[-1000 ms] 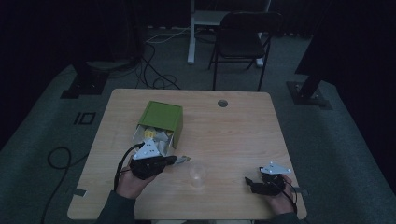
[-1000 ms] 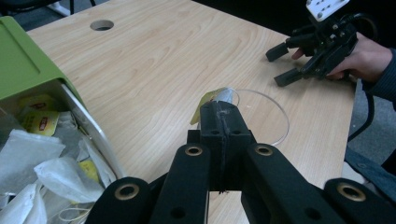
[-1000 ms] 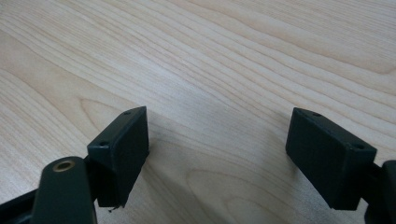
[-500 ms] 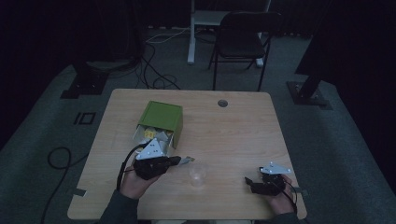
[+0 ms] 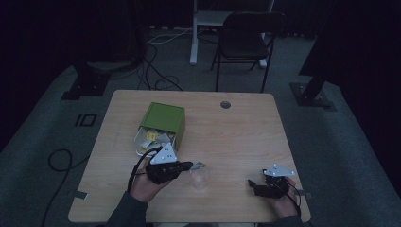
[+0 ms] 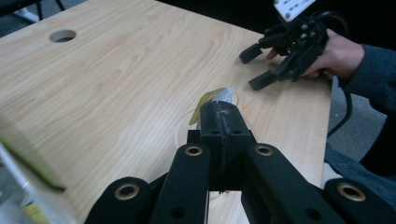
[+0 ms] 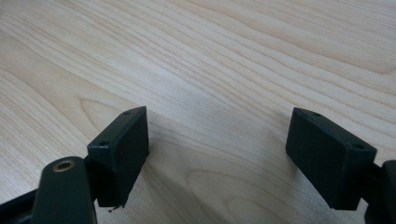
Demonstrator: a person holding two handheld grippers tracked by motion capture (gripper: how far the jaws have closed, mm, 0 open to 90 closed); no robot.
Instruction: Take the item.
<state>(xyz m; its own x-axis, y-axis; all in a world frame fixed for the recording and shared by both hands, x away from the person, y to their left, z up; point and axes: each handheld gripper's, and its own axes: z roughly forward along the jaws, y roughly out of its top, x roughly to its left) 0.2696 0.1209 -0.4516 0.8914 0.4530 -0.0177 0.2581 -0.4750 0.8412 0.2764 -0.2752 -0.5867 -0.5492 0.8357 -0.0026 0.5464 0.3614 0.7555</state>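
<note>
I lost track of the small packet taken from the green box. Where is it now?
The packet is pinched at the tips of the left gripper, held over the clear cup near the table's front middle, right of the green box.

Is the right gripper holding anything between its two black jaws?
No, the right gripper is open, with bare light wooden table showing between its jaws.

The box (image 5: 162, 124) lies on the table (image 5: 246, 137), behind and left of the glass (image 5: 199, 178).
</note>
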